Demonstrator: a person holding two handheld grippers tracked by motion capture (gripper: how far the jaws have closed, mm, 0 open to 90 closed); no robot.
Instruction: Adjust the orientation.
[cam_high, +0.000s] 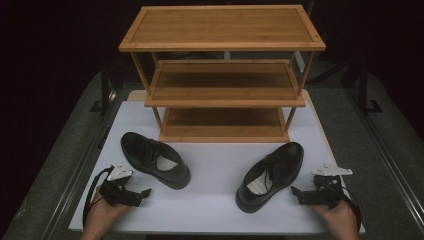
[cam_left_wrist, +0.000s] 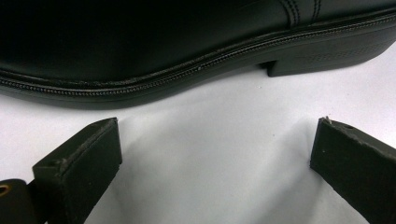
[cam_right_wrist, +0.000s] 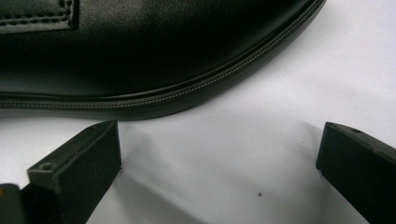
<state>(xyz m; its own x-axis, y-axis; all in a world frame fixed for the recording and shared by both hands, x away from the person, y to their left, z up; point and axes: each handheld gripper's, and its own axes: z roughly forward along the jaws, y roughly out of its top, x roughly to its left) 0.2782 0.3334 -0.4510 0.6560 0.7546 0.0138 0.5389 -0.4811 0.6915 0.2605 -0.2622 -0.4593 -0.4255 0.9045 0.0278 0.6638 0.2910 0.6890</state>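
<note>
- Left gripper (cam_high: 141, 193): jaws apart, empty; left black dress shoe (cam_high: 155, 159) just ahead of them.
- Right gripper (cam_high: 298, 194): jaws apart, empty; right black dress shoe (cam_high: 270, 175) just ahead, on the tabletop (cam_high: 210, 200).

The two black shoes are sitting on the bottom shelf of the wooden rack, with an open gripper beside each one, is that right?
Not quite. In the high view the left shoe and right shoe lie on the white table in front of the wooden rack, not on its shelf. The rest holds.
</note>
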